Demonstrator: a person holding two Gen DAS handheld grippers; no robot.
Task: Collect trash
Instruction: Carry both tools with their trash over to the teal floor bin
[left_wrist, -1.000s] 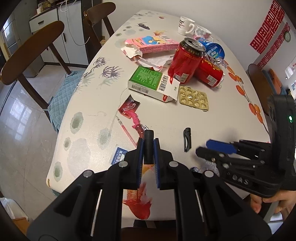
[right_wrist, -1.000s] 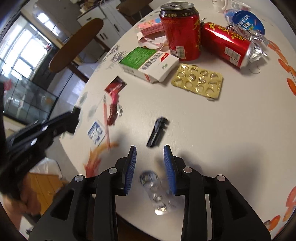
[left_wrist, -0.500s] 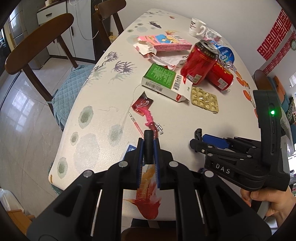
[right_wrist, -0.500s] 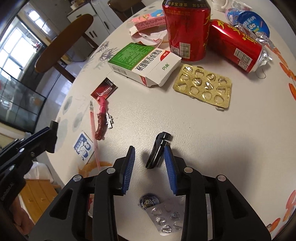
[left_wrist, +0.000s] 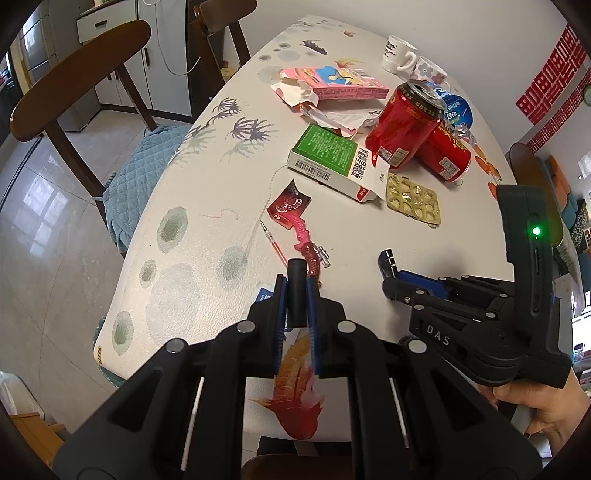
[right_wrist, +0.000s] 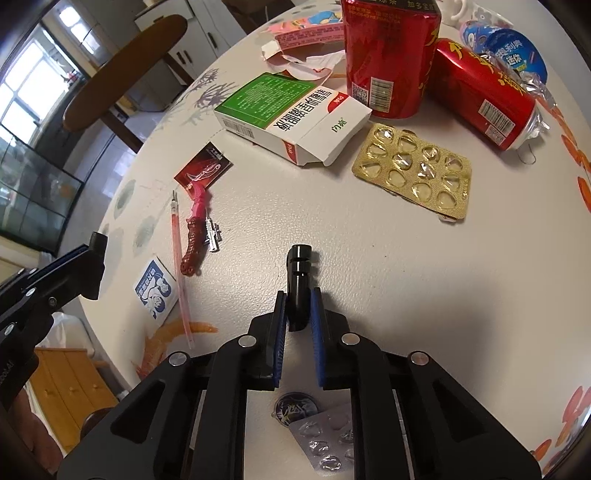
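So the right gripper (right_wrist: 298, 306) has just been closing its jaws, and now the blue pads are clamped on a little black pen cap (right_wrist: 300, 271) sitting on the white table (right_wrist: 388, 266) – the ridged end pokes out past the fingertips. The left gripper (left_wrist: 296, 295) is squeezed tight on a second black cap-like piece (left_wrist: 297, 291), hovering over the table edge near the red fish print (left_wrist: 295, 391). The rest of the junk is farther back: an upright red can (right_wrist: 388, 55), a tipped red can (right_wrist: 484, 92), the green-and-white medicine box (right_wrist: 291, 110), a gold blister pack (right_wrist: 413, 171), a pink toy knife (right_wrist: 195, 229) and a pink pen refill (right_wrist: 181, 266). A clear blister pack (right_wrist: 325, 443) lies right under the right gripper.
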